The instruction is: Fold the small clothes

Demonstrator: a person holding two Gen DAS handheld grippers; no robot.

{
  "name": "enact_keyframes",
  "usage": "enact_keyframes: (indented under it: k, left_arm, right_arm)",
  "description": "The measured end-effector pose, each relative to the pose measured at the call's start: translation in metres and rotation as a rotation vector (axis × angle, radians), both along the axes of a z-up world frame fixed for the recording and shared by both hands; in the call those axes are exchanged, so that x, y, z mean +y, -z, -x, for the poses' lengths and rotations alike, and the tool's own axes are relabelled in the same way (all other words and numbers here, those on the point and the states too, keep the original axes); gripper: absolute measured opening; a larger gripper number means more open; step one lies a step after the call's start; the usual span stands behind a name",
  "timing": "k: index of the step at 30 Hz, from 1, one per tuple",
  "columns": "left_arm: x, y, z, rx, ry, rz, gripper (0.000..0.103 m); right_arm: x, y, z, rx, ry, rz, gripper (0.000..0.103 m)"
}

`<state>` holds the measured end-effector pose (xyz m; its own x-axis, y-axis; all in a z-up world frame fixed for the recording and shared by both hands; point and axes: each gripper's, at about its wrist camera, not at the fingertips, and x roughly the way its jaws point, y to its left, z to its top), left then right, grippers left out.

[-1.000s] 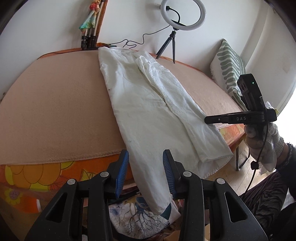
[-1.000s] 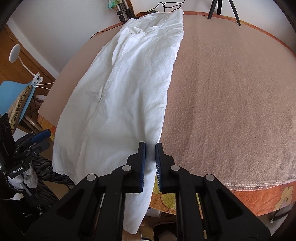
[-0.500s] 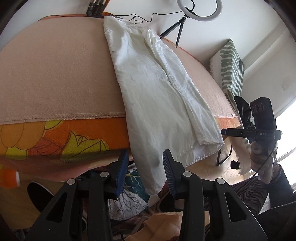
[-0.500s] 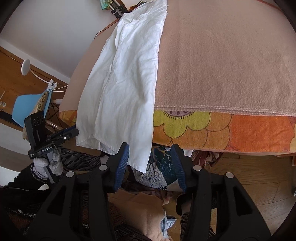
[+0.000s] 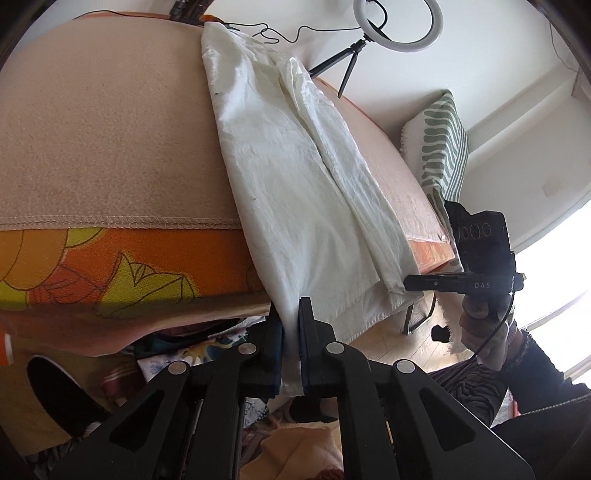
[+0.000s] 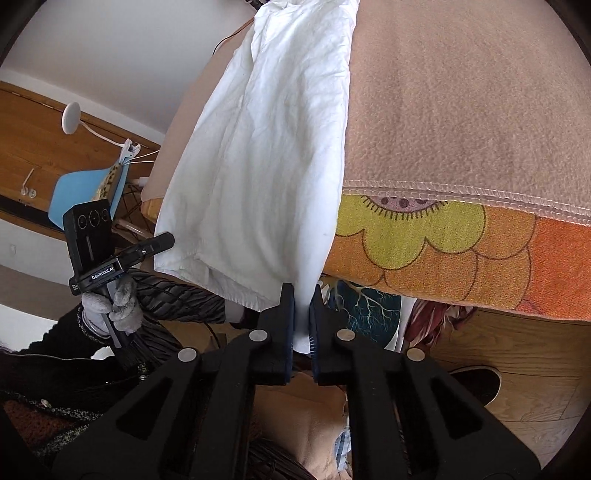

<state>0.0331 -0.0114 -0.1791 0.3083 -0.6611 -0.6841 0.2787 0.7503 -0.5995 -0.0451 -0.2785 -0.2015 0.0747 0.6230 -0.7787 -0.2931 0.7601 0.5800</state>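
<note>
White trousers (image 5: 295, 177) lie lengthwise on a bed under a tan blanket (image 5: 103, 140), leg ends hanging over the near edge. My left gripper (image 5: 291, 321) is shut on the hanging hem at one corner. In the right wrist view the same trousers (image 6: 266, 147) hang down, and my right gripper (image 6: 302, 306) is shut on the other hem corner below the bed edge. Each gripper shows in the other's view, the right gripper (image 5: 436, 284) and the left gripper (image 6: 155, 243).
An orange flowered sheet (image 5: 92, 266) covers the bed side. A ring light on a tripod (image 5: 397, 26) and a striped cushion (image 5: 439, 147) stand at the far side. A blue chair (image 6: 88, 188) is at the left. Clothes lie on the wooden floor (image 6: 517, 398).
Both grippers dropped below the bed edge and closed on the hanging leg hems. Half a second ago both were open.
</note>
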Motion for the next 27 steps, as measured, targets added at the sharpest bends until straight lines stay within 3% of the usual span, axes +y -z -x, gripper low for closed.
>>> enact_keyframes:
  k: [3, 5, 6, 10, 11, 12, 13, 14, 22, 27]
  left_arm:
    - [-0.002, 0.006, -0.002, 0.049, 0.026, 0.019, 0.031]
    - [-0.003, 0.007, 0.0, 0.048, 0.044, 0.024, 0.035]
    - [-0.005, 0.008, 0.0, 0.059, 0.056, 0.035, 0.035]
    - [-0.011, 0.011, 0.001, 0.082, 0.082, 0.086, 0.029]
    - [-0.012, 0.009, 0.001, 0.075, 0.09, 0.09, 0.015]
    - [-0.013, 0.007, 0.002, 0.073, 0.097, 0.096, 0.009]
    - [-0.012, 0.005, 0.002, 0.07, 0.095, 0.103, 0.009]
    - [-0.011, 0.002, 0.002, 0.065, 0.094, 0.116, 0.008]
    - [-0.001, -0.03, -0.01, 0.032, 0.065, 0.214, 0.006]
    - [0.002, -0.052, -0.035, 0.001, 0.047, 0.26, 0.006]
  right_arm:
    - [0.0, -0.003, -0.001, 0.001, -0.015, -0.018, 0.016]
    - [-0.006, -0.003, -0.004, 0.011, -0.015, -0.043, 0.041]
    - [-0.008, -0.001, -0.005, 0.018, -0.013, -0.062, 0.043]
    - [-0.001, 0.008, -0.009, 0.061, -0.036, -0.087, 0.043]
    - [0.003, 0.009, -0.007, 0.068, -0.044, -0.096, 0.036]
    - [0.006, 0.009, -0.006, 0.069, -0.051, -0.104, 0.028]
    - [0.009, 0.007, -0.006, 0.065, -0.056, -0.102, 0.013]
    - [0.01, 0.004, -0.005, 0.058, -0.057, -0.119, 0.011]
    - [0.0, -0.029, -0.01, -0.012, 0.006, -0.316, 0.01]
    - [-0.004, -0.05, -0.03, -0.061, 0.057, -0.374, 0.01]
